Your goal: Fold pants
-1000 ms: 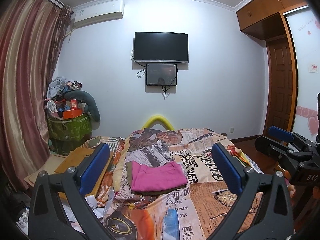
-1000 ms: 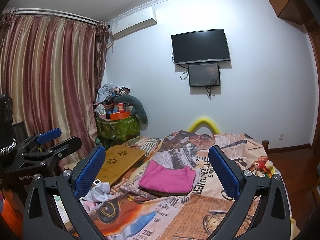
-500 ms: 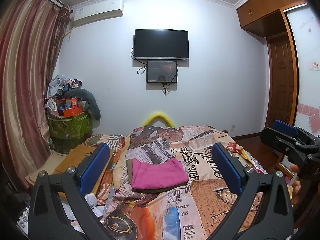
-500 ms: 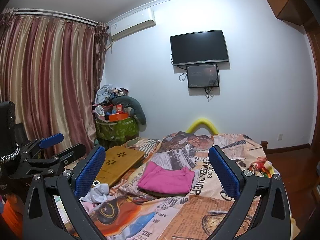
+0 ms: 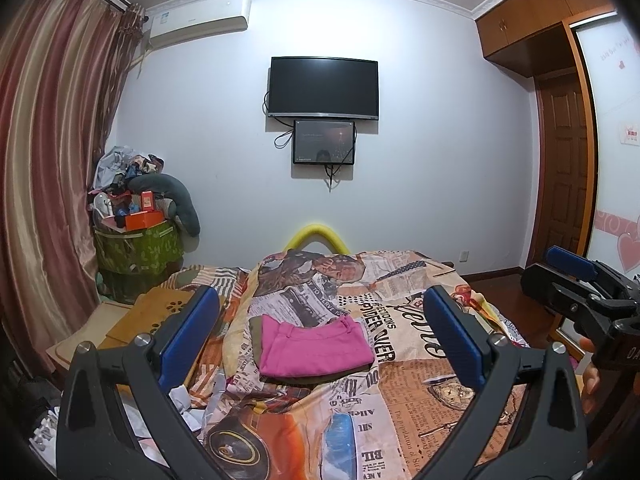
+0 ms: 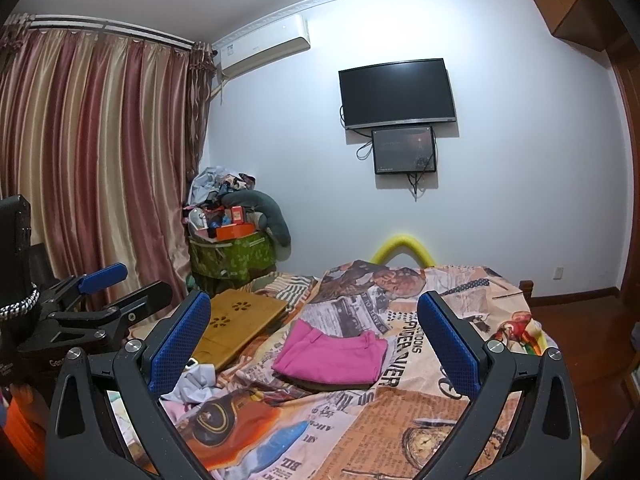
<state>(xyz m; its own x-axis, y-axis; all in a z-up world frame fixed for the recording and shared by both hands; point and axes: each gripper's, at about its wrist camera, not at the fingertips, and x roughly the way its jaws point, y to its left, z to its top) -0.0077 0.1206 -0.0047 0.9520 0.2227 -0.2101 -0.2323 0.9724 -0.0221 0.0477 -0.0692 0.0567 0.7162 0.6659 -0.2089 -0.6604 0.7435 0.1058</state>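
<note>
Drifted slightly back and up from a second ago, both views, with the bed sliding a little lower in frame and the pants untouched. Left hand-held gripper (image 5: 320, 332): held in the air above the near end of the bed (image 5: 420, 392), fingers spread wide, nothing between them. Right hand-held gripper (image 6: 314, 342): same story, wide open and empty, raised well clear of the bedding. Pink pants (image 5: 314, 346) lying near the middle of the bed on the newspaper-print cover, already folded into a compact flat rectangle, sitting on a darker piece of cloth whose edge peeks out at the left and below. Wooden lap tray (image 6: 236, 320) just beside the bed on the left, crumpled cloth (image 6: 198, 380) near it.

Judging by the neat stack and both tools pulled away: folding looks finished, or very nearly so, with the step in hand being the retreat after release. Next move, if any: perhaps a light press to flatten the top layer, approaching from above without dragging the fold open.
</note>
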